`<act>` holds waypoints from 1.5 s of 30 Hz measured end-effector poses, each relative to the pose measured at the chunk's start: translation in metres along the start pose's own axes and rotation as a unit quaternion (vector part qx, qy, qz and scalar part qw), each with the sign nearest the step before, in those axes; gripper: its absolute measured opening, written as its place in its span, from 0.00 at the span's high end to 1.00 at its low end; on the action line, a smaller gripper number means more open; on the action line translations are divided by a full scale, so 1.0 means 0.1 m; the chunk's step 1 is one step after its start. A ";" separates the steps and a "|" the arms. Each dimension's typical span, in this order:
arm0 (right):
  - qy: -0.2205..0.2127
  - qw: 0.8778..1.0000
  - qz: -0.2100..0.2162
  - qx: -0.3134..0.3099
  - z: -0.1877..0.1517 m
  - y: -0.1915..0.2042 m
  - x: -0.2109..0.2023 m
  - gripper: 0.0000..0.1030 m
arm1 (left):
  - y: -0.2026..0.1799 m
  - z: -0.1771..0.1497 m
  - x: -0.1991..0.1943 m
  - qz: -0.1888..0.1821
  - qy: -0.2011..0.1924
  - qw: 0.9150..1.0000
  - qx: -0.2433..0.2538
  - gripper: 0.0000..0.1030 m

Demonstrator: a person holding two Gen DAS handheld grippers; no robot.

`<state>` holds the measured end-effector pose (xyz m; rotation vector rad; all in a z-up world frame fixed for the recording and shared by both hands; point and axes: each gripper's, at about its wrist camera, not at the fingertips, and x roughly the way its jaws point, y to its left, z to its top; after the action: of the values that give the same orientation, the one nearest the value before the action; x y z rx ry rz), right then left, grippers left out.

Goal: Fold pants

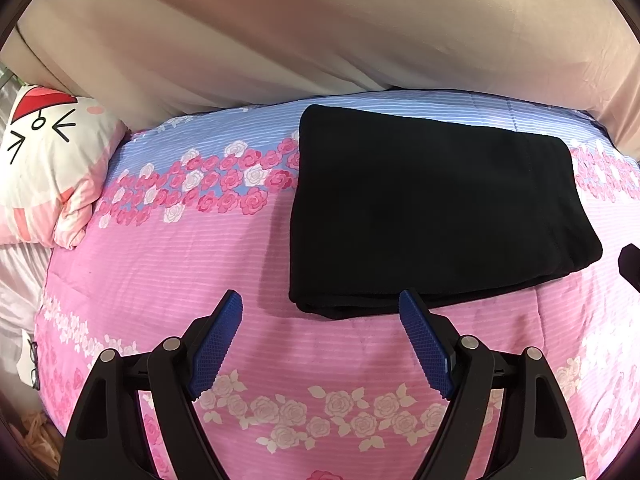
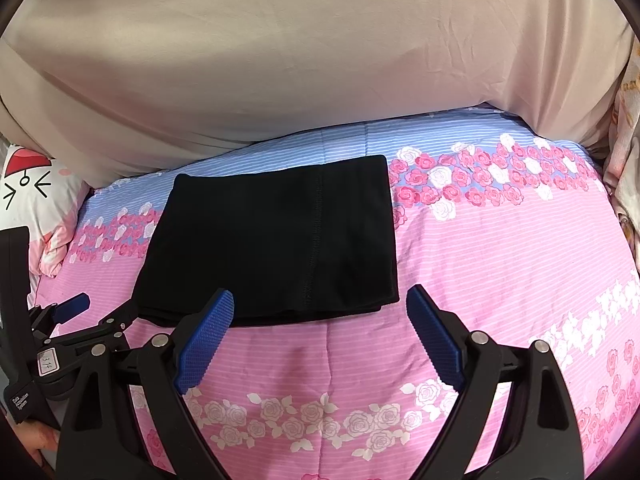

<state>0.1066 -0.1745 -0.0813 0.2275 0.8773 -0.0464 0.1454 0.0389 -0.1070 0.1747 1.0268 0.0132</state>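
Note:
The black pants lie folded into a flat rectangle on the pink and blue rose-print quilt. In the left wrist view my left gripper is open just in front of the fold's near edge, nothing between its blue pads. In the right wrist view the same folded pants sit ahead and slightly left. My right gripper is open over the near edge, its pads apart and empty. The left gripper shows at the left edge of that view, also open.
A large beige cushion rises behind the quilt. A white and pink cartoon pillow lies at the left. Patterned fabric hangs at the far right. A hand shows at the lower left. Bare quilt spreads to the right of the pants.

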 end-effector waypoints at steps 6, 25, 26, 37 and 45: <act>0.002 1.000 -0.001 0.001 0.00 -0.01 0.01 0.16 | -0.05 0.03 0.02 0.008 0.001 1.000 0.010 0.17; 0.003 1.000 -0.001 -0.003 -0.01 0.04 0.03 0.16 | -0.04 0.02 0.08 -0.008 -0.011 1.000 0.009 0.17; 0.004 1.000 -0.001 -0.003 -0.01 0.03 0.03 0.16 | -0.04 0.02 0.08 -0.007 -0.013 1.000 0.012 0.17; 0.006 1.000 -0.003 -0.004 -0.02 0.04 0.06 0.16 | -0.03 0.03 0.15 -0.014 -0.014 1.000 0.009 0.17; 0.008 1.000 -0.003 -0.004 -0.02 0.04 0.10 0.16 | -0.01 0.04 0.16 -0.021 -0.018 1.000 0.008 0.17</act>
<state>0.1117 -0.1698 -0.0892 0.2182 0.8945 -0.0466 0.1570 0.0383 -0.1189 0.1670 0.9953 -0.0354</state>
